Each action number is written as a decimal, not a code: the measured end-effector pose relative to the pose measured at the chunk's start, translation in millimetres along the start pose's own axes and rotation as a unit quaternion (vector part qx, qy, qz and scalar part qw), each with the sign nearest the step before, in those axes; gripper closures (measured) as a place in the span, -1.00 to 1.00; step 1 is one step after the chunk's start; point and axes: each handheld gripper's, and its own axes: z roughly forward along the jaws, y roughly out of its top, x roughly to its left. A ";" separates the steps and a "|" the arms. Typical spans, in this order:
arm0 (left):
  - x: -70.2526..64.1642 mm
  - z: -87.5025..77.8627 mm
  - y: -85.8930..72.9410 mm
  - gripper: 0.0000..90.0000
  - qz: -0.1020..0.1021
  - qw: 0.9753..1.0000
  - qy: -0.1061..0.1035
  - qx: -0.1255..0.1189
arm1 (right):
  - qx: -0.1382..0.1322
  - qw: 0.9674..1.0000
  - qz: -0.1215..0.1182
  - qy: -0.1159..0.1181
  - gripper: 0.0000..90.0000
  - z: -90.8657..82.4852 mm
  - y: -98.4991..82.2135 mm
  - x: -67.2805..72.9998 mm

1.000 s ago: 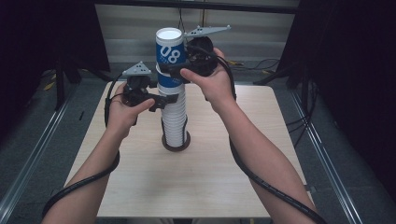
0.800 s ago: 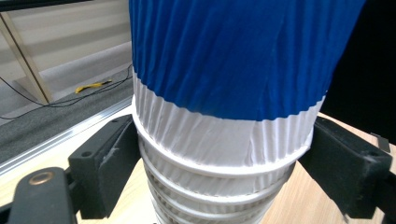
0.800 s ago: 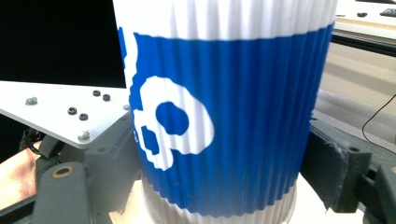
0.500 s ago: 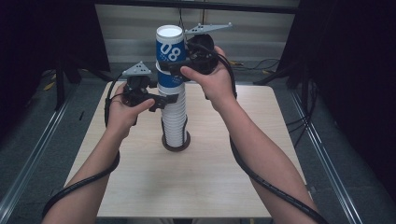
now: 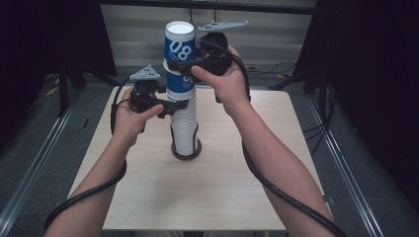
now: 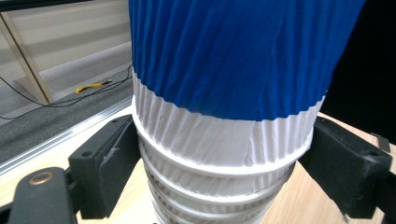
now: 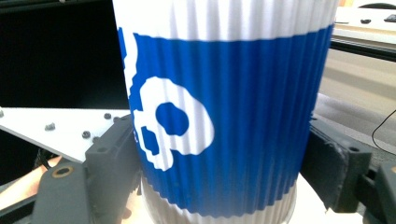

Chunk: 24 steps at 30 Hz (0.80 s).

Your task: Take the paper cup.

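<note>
A tall stack of white ribbed paper cups [image 5: 184, 126] stands on a dark round base [image 5: 187, 155] on the wooden table [image 5: 148, 197]. Two blue-banded cups top it. My right gripper [image 5: 182, 64] is shut on the top cup [image 5: 178, 45], which bears a white "08"; in the right gripper view the jaws press both sides of that cup [image 7: 224, 116]. My left gripper [image 5: 179, 105] is lower down, shut on the stack just under the second blue cup [image 5: 180, 85]. In the left gripper view its pads [image 6: 114, 161] squeeze the white rims [image 6: 210, 186] beneath the blue band [image 6: 233, 56].
Metal rails [image 5: 44, 153] run along both sides of the table, with cables on the grey floor [image 5: 276, 69] behind. Dark curtains close the left and right. Gripper cables trail along both forearms to the near edge.
The right gripper and the top cup have crept slightly upward. The left gripper and the stack have stayed still.
</note>
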 end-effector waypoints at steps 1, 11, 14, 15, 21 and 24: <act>0.0 0.0 0.0 -0.69 0.000 1.000 0.000 0.000 | -0.001 1.000 0.001 0.000 -0.55 -0.6 0.9 0.0; -2.0 0.4 1.2 -0.69 0.002 1.000 0.000 0.004 | -0.004 1.000 0.000 -0.002 -0.55 -7.2 1.7 -1.7; -2.4 0.3 1.2 -0.69 0.003 1.000 0.000 0.004 | -0.005 1.000 0.004 -0.001 -0.55 -8.2 1.5 -1.8; -2.3 0.3 1.2 -0.69 0.003 1.000 0.000 0.004 | -0.006 1.000 0.004 0.000 -0.55 -8.3 1.7 -1.6; -1.3 0.2 1.2 -0.69 0.001 1.000 0.002 0.004 | -0.011 1.000 0.003 -0.001 -0.55 -12.5 6.3 -1.4; -0.3 -0.1 0.9 -0.69 0.002 1.000 0.002 0.006 | -0.010 1.000 0.004 -0.003 -0.55 -14.8 6.8 -2.4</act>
